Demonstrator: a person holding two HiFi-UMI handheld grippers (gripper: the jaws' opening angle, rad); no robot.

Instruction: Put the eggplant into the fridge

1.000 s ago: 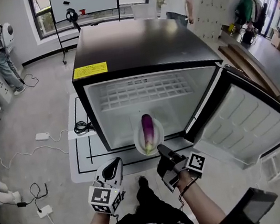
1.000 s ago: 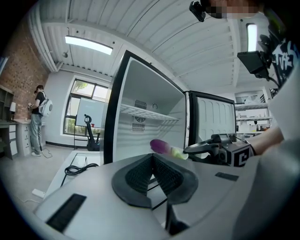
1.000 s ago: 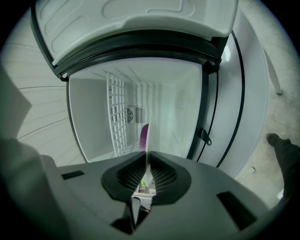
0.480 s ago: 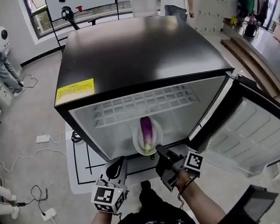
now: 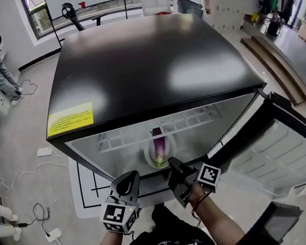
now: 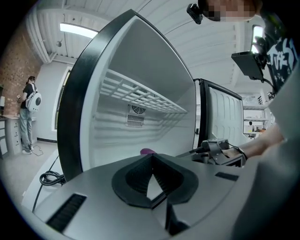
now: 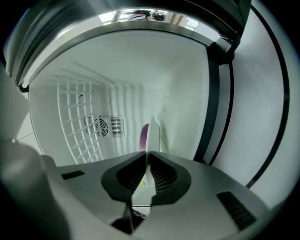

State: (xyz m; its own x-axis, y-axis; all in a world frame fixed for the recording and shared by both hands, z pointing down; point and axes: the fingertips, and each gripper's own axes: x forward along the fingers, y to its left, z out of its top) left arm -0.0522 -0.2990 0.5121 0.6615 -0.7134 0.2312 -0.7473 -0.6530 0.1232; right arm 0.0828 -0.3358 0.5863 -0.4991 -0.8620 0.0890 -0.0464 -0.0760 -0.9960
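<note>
Fingers [image 7: 165,177] of the right gripper [image 5: 173,165] pinch the round white plate [image 5: 148,152] bearing the purple eggplant [image 5: 158,141], just inside the black fridge's [image 5: 149,67] front edge. The left gripper [image 5: 131,178] is closed, empty. Keep the plate level and push deeper.

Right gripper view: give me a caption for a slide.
Right tool shut on a white plate bearing the eggplant, facing the open fridge interior.

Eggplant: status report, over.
Right gripper shut on rim of round white plate. Long purple eggplant lies on it, inside open black fridge. Left gripper shut, empty. No obstruction seen.
</note>
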